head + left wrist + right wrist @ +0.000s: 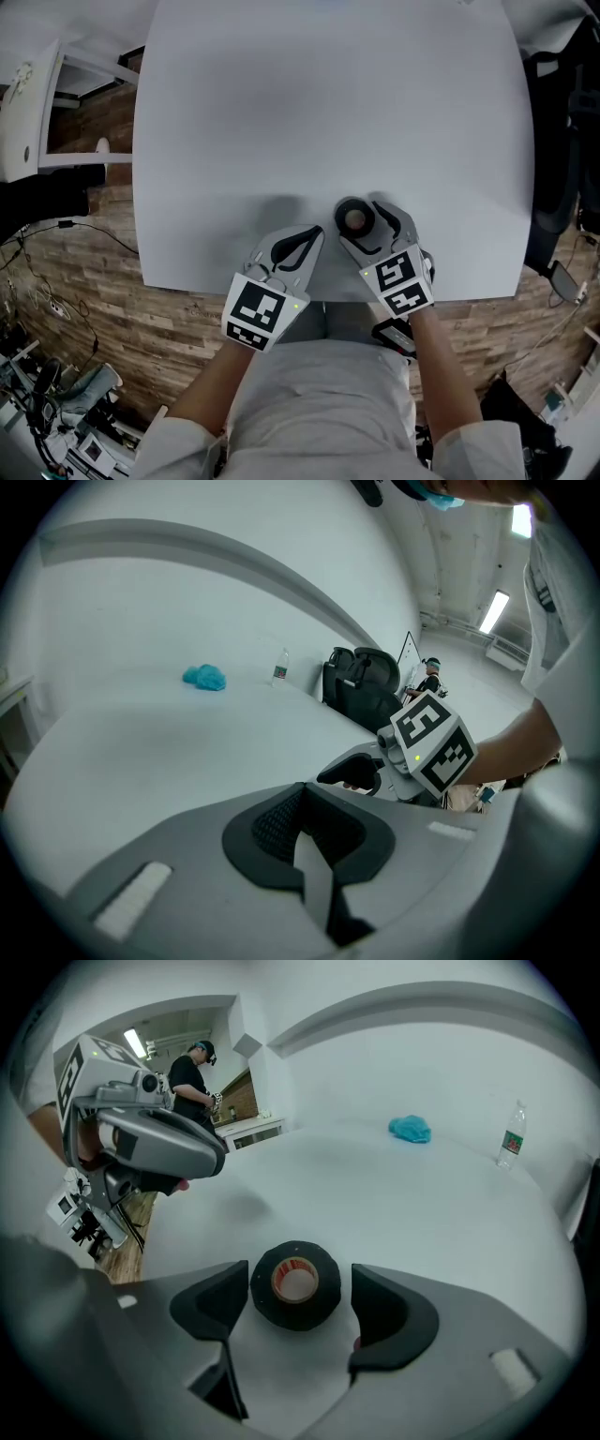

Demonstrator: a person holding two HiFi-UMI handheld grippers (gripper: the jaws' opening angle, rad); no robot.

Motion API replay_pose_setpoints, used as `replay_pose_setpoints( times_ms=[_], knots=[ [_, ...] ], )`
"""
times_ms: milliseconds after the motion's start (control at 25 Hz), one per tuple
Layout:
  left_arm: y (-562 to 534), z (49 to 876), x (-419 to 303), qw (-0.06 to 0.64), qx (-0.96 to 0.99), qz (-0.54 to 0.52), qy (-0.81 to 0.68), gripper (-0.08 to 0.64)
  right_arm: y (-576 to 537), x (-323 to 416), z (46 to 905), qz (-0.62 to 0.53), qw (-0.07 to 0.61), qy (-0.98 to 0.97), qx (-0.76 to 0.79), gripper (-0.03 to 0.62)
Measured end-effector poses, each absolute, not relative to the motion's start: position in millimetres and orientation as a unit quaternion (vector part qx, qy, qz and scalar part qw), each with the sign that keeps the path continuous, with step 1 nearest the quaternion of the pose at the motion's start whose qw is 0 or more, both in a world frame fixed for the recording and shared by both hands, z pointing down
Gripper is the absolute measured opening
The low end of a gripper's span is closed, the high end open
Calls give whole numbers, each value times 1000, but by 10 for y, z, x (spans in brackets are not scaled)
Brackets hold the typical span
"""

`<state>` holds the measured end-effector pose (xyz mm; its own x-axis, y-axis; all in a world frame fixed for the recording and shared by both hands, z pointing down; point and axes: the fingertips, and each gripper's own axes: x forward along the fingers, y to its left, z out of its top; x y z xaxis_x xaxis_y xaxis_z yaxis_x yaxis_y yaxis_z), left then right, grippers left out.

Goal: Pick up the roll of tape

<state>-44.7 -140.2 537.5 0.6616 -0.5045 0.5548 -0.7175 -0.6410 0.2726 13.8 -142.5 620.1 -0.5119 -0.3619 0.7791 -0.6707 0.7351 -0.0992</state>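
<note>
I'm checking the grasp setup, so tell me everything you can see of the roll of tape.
The roll of tape is black and matte, wound on a tan cardboard core with red print. It lies flat, hole up, on the white table near its front edge, between the open jaws of the right claw. One pad sits very close, contact unclear; a gap shows at the other.

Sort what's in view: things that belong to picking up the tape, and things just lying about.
For the job: black roll of tape on the white table; right tool, open, jaws either side of it.
Lying about: teal crumpled cloth; plastic bottle; left tool, shut, empty.
</note>
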Motion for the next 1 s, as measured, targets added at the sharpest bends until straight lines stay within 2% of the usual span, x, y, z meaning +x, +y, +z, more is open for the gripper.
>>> replay_pose_setpoints(
  times_ms=[440, 1000],
  knots=[
    [-1374, 5442, -474, 251, 876, 223, -346, 20, -1428, 99, 6326, 185, 417, -836, 303, 379],
    [-1390, 5509, -510, 259, 875, 222, -344, 20, -1451, 75, 6399, 186, 425, -833, 302, 365]
  ],
)
